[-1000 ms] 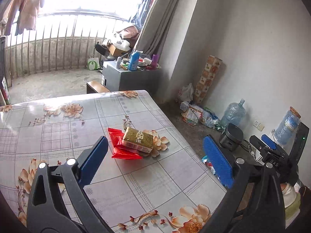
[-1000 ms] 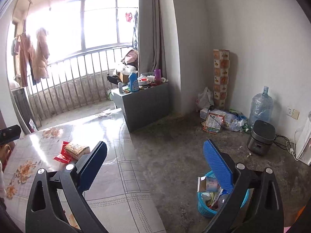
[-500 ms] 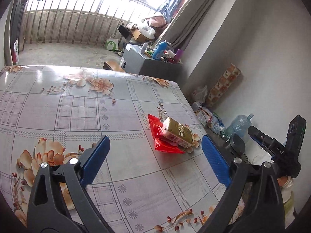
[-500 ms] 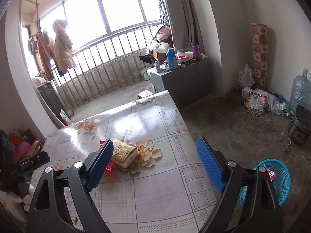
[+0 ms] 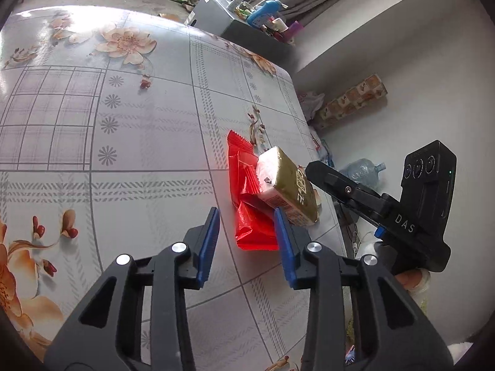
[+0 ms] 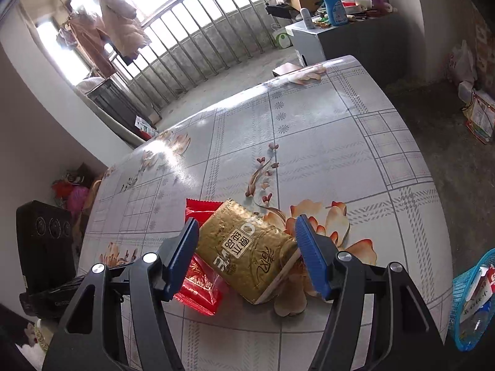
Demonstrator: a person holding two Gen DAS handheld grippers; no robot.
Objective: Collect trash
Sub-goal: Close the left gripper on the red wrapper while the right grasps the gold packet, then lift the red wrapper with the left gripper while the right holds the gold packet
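Both grippers have descended to the table (image 5: pixel 130 142), jaws closing but not yet gripping: left gripper (image 5: pixel 246 235) straddles the thin, crinkly red wrapper (image 5: pixel 247 198), right gripper (image 6: pixel 246 247) the light, slippery gold pack (image 6: pixel 244 244), best held across its sides.
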